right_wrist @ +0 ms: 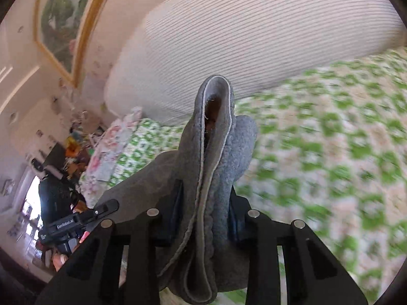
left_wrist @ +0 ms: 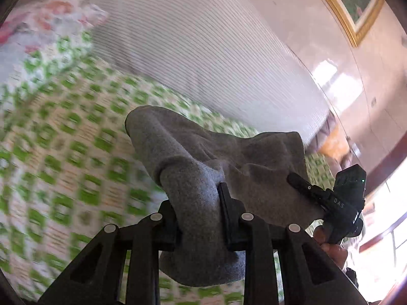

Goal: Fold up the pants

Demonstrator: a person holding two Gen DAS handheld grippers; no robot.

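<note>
The grey fleece pants (left_wrist: 193,167) are lifted above the bed, stretched between both grippers. My left gripper (left_wrist: 201,203) is shut on a bunched part of the pants. In that view the right gripper (left_wrist: 313,193) shows at the right, its fingers on the far end of the same cloth. In the right wrist view my right gripper (right_wrist: 204,203) is shut on a folded edge of the pants (right_wrist: 216,152), whose hemmed opening stands up between the fingers. The left gripper (right_wrist: 101,209) shows at the lower left, touching the cloth.
A bed with a green and white checked cover (left_wrist: 63,139) lies below. A large white ribbed pillow (right_wrist: 254,38) stands at the head. A floral pillow (left_wrist: 38,25) lies beside it. A gold-framed picture (right_wrist: 63,20) hangs on the wall. Cluttered items (right_wrist: 73,150) sit past the bed's edge.
</note>
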